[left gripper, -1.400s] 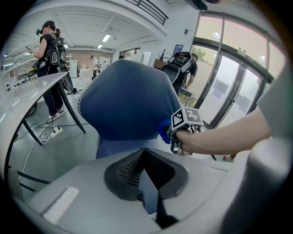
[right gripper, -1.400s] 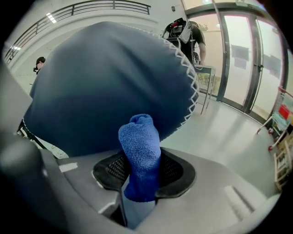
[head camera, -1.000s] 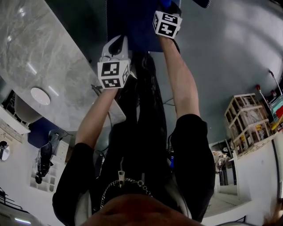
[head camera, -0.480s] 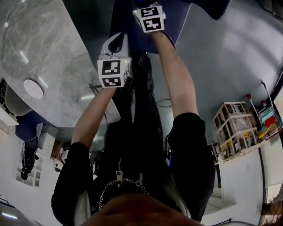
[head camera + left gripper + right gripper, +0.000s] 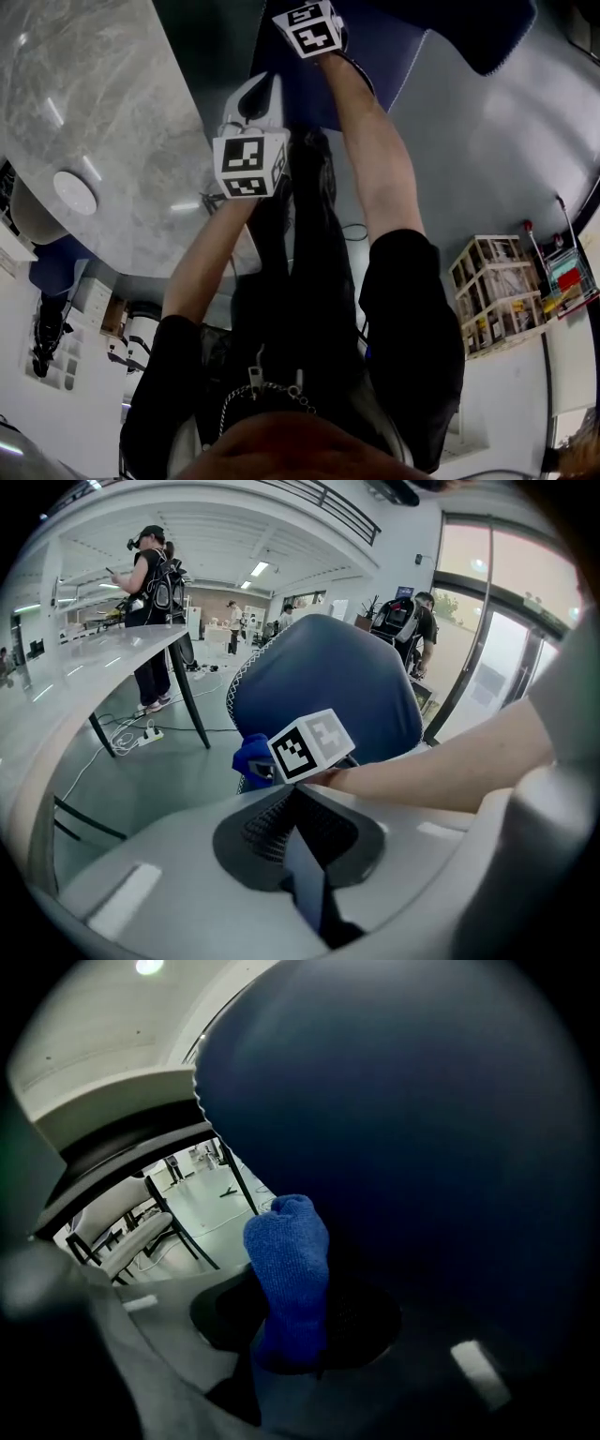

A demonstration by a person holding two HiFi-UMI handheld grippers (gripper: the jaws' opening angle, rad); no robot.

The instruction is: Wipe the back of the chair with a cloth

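Observation:
The blue chair back (image 5: 375, 56) fills the top of the head view and stands upright ahead in the left gripper view (image 5: 323, 682). My right gripper (image 5: 311, 26) is at the chair back, shut on a blue cloth (image 5: 289, 1274). The cloth sticks up from the jaws and lies close against the dark blue backrest (image 5: 422, 1147). In the left gripper view the cloth (image 5: 250, 757) shows just left of the right gripper's marker cube (image 5: 311, 745). My left gripper (image 5: 253, 94) hangs short of the chair, its jaws (image 5: 298, 794) closed together with nothing between them.
A long grey marbled table (image 5: 84, 141) runs along the left; its dark legs (image 5: 192, 705) stand left of the chair. A power strip with cables (image 5: 141, 735) lies on the floor. Persons (image 5: 155, 583) stand beyond the table. Wooden shelving (image 5: 497, 291) is at right.
My right gripper with the cloth has slid leftward and up across the chair back. The left gripper has stayed about where it was.

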